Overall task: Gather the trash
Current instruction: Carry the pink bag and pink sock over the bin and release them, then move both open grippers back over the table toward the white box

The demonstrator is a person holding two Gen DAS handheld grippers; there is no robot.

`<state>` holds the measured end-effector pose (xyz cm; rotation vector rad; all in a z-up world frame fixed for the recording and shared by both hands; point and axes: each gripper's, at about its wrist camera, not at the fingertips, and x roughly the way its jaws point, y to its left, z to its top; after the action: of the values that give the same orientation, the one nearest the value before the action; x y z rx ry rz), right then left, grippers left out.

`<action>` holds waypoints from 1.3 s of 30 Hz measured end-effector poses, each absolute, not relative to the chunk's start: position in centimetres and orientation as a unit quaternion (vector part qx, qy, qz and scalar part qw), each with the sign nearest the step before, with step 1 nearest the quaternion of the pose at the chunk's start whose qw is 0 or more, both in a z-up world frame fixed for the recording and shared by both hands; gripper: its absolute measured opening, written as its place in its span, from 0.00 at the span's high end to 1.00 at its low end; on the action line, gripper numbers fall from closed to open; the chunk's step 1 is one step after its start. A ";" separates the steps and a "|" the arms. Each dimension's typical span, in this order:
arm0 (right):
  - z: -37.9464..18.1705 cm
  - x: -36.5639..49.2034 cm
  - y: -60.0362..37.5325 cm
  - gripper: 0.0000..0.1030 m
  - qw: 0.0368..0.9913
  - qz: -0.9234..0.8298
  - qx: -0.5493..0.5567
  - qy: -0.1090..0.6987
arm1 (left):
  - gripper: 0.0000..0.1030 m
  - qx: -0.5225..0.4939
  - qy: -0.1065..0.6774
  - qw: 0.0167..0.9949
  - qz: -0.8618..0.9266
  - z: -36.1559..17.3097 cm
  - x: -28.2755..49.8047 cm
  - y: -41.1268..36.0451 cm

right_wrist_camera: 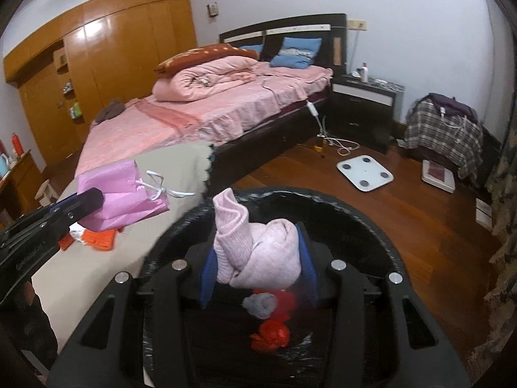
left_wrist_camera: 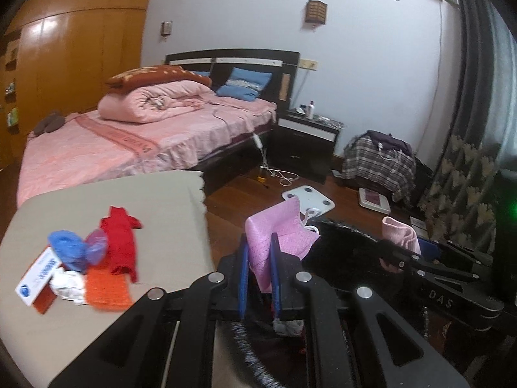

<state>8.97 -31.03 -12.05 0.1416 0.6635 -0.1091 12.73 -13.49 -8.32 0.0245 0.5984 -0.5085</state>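
My left gripper point(left_wrist_camera: 259, 258) is shut on a pink mesh gift bag point(left_wrist_camera: 278, 236) with white ribbon handles, held at the table's right edge near the bin; the bag also shows in the right wrist view point(right_wrist_camera: 122, 194). My right gripper point(right_wrist_camera: 258, 258) is shut on a pale pink knitted cloth point(right_wrist_camera: 255, 252) and holds it over a black-lined trash bin point(right_wrist_camera: 371, 226). Red trash point(right_wrist_camera: 271, 334) and a grey wad point(right_wrist_camera: 260, 304) lie in the bin. On the beige table point(left_wrist_camera: 129, 194) remain a red cloth point(left_wrist_camera: 121, 242), blue plastic point(left_wrist_camera: 69, 249), an orange cloth point(left_wrist_camera: 108, 287), crumpled paper point(left_wrist_camera: 68, 284) and a small box point(left_wrist_camera: 37, 278).
A bed point(left_wrist_camera: 129, 135) with pink bedding stands behind the table. A dark nightstand point(left_wrist_camera: 307, 142), a white scale point(right_wrist_camera: 365, 171), cables on the wooden floor, and a plaid-covered pile point(right_wrist_camera: 442, 132) are to the right. A wooden wardrobe point(right_wrist_camera: 113, 55) lines the left wall.
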 end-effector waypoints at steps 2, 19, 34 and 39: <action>-12.4 8.9 -31.8 0.58 0.940 -0.062 0.072 0.328 | 0.88 0.016 0.295 0.920 -0.257 -8.8 12.8 -14.5; -12.8 8.5 -33.9 0.09 0.940 -0.098 0.074 0.319 | 0.35 0.020 0.293 0.922 -0.251 -9.5 13.2 -14.0; -11.8 11.5 -24.4 0.06 0.946 -0.006 0.054 0.320 | 0.20 0.016 0.279 0.953 -0.115 -8.8 11.8 -2.1; -12.1 13.3 -20.0 0.06 0.945 0.033 0.042 0.324 | 0.20 0.010 0.283 0.957 -0.068 -9.6 11.7 2.2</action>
<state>13.33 -19.98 -12.12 0.0863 0.6597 0.0675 11.74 2.15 -9.64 0.0203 0.5733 -0.1384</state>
